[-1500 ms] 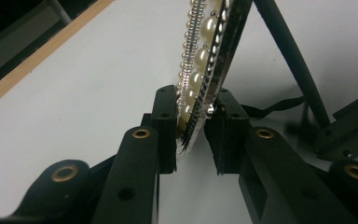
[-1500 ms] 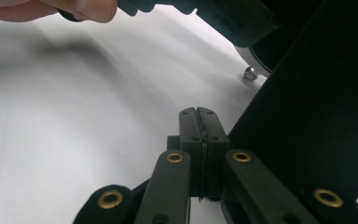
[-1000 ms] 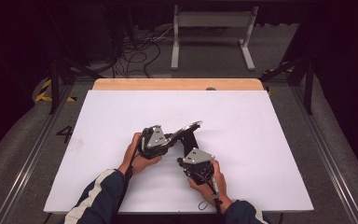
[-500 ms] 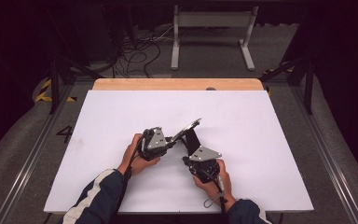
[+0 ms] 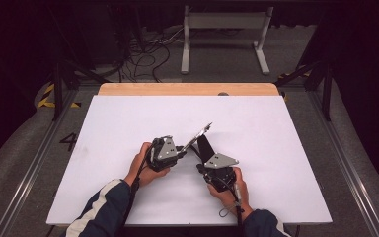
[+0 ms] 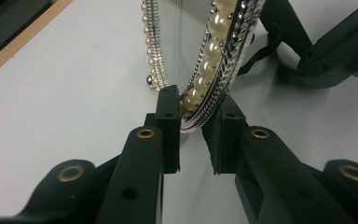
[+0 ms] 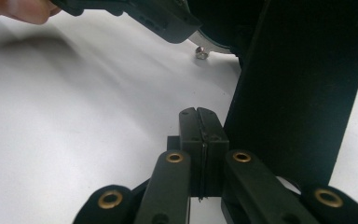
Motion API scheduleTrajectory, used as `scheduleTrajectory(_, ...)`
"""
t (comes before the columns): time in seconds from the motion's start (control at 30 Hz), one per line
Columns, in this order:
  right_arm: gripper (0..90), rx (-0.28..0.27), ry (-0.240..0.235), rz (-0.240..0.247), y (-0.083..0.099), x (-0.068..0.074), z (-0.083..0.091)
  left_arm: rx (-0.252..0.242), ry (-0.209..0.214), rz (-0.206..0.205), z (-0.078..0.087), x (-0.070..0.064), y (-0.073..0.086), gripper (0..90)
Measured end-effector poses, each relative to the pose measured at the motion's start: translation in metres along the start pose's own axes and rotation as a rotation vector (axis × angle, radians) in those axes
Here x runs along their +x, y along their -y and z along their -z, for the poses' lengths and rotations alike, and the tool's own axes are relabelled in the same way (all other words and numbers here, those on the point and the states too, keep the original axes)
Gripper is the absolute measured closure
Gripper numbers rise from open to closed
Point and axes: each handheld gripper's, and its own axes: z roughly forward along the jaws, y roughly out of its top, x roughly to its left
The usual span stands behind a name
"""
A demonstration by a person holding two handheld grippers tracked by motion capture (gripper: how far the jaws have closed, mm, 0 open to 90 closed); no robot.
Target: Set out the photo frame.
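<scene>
A picture frame with a pearl and silver rim stands tilted on edge on the white table. My left gripper is shut on its lower rim, coming in from the left. The frame's black back stand leans down to the table. My right gripper is shut, jaws pressed together just left of that stand; its body sits right of the frame. A thin dark strap runs from the frame to the stand.
A small metal stud lies on the table under the frame. A wooden strip borders the table's far edge. Cables and a white metal stand are on the floor beyond.
My right gripper has shifted a little to the right, beside the back stand. The left gripper keeps its hold on the frame, which has barely moved.
</scene>
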Motion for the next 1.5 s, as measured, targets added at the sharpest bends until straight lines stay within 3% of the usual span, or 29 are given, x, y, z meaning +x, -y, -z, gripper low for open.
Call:
scheduleTrajectory(0.1,90.0,-0.001,-0.007,0.008,0.000,-0.001,0.001,-0.003,0.010,0.032,-0.001,0.002,0.001,73.1)
scheduleTrajectory(0.2,90.0,-0.004,-0.016,0.029,0.001,-0.001,0.003,-0.030,0.025,0.068,-0.001,0.003,0.001,61.4)
scheduleTrajectory(0.3,90.0,-0.016,-0.039,0.052,0.000,-0.001,0.007,-0.057,0.019,0.075,-0.001,0.002,-0.001,61.2)
scheduleTrajectory(0.4,90.0,-0.013,-0.040,0.057,0.001,-0.001,0.007,-0.063,0.035,0.092,-0.002,0.003,-0.002,69.3)
scheduleTrajectory(0.7,90.0,-0.004,-0.023,0.033,0.000,-0.006,0.007,-0.036,-0.002,0.024,-0.001,0.000,-0.004,75.7)
scheduleTrajectory(0.97,90.0,0.015,0.027,-0.006,0.002,-0.016,0.008,-0.021,-0.018,0.029,0.004,0.001,-0.004,77.6)
scheduleTrajectory(1.1,90.0,-0.002,0.011,-0.011,0.001,-0.017,0.011,-0.011,-0.026,0.020,0.005,0.000,-0.005,77.7)
scheduleTrajectory(1.33,90.0,-0.076,-0.068,0.021,-0.008,0.000,0.017,-0.021,-0.024,0.039,0.001,0.000,-0.003,76.3)
scheduleTrajectory(1.5,90.0,-0.057,-0.071,0.046,-0.008,0.011,0.003,-0.007,-0.015,0.053,-0.006,0.002,0.002,72.4)
